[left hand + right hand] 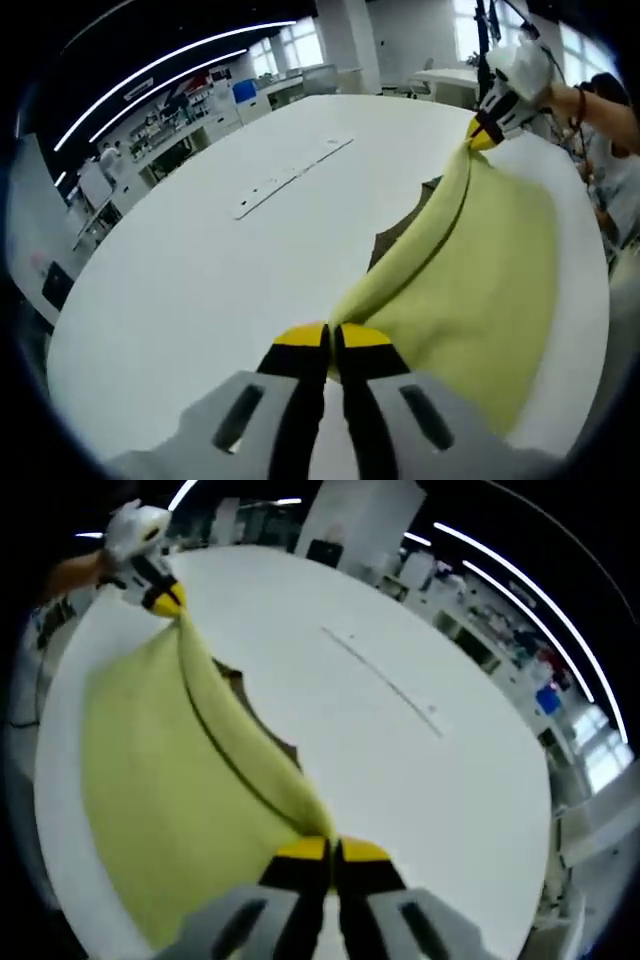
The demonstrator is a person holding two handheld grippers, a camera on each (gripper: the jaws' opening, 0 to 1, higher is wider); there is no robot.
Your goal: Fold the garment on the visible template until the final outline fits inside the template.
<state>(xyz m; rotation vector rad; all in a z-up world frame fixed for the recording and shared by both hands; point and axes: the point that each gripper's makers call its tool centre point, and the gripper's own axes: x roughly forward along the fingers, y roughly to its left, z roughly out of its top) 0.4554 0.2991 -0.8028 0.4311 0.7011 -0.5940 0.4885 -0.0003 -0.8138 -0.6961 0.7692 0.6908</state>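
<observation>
Left gripper view | garment [480, 270] hides brown template [398, 232] | both claws pinch fabric

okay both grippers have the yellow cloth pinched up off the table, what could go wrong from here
1. Both the left gripper and the right gripper pinch just an edge of the yellow garment; a corner could slip free mid-fold.
2. The brown template is mostly hidden under the cloth, so the fold may land off its outline.
3. The garment hangs near the white table edge and could slide over it.

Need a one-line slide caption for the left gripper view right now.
Left gripper and right gripper each pinch the yellow-green garment, holding it over the white table.
</observation>
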